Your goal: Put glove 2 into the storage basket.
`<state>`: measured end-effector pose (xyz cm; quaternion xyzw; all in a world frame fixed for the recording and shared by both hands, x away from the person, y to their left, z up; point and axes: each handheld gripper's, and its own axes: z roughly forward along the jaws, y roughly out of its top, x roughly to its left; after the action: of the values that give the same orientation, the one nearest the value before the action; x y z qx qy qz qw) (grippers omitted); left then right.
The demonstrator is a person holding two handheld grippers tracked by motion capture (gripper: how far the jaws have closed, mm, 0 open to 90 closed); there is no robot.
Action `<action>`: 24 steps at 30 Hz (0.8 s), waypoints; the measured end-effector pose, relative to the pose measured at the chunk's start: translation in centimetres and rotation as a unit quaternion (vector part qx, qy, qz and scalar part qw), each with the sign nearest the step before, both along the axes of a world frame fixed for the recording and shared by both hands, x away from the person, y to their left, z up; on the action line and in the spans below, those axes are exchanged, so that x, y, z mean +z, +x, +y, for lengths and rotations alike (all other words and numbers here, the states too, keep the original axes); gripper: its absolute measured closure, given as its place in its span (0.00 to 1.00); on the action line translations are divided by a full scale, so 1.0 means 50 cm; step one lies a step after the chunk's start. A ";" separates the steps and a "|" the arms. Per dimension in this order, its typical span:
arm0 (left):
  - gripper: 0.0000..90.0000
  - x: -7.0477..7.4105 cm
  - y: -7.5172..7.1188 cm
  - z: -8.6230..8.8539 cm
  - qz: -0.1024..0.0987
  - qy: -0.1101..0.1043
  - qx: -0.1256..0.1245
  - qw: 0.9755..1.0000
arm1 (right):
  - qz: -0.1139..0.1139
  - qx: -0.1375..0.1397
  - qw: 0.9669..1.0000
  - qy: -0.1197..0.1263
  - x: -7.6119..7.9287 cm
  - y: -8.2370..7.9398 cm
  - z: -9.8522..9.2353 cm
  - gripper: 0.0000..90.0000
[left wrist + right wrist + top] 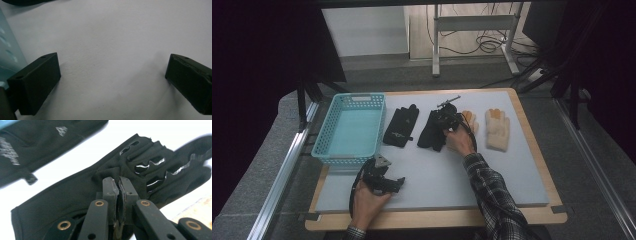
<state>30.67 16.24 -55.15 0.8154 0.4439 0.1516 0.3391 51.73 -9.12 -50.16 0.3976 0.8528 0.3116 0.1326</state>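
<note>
Right gripper (446, 120) on black glove (430, 131), left gripper (384, 181) beside blue basket (349, 128)

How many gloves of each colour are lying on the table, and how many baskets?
Black gloves: 2, one lying free and one pinched by the right gripper
Beige gloves: 2, one lying free and one partly hidden behind the hand
Turquoise basket: 1
Total: 5

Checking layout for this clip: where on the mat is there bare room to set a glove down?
The blue basket is empty. The mat is bare along the near edge, right of the left hand-held gripper. The far row is crowded: two black gloves, two beige gloves, and the right hand-held gripper.
</note>
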 end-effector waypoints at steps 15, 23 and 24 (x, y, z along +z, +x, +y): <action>0.00 0.000 0.000 0.000 -0.001 0.000 0.000 1.000 | -0.026 0.102 0.994 0.029 0.114 -0.145 -0.004 0.93; 0.00 -0.001 0.000 -0.001 -0.003 -0.003 0.003 1.000 | -0.003 0.141 0.990 0.030 0.082 -0.266 -0.038 0.93; 0.00 -0.001 0.000 -0.001 -0.002 -0.003 0.003 1.000 | 0.000 0.141 0.989 0.033 0.074 -0.276 -0.042 0.93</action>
<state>30.66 16.18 -55.17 0.8127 0.4464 0.1533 0.3418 37.94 -11.24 -46.45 0.2774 0.8898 0.3548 0.0741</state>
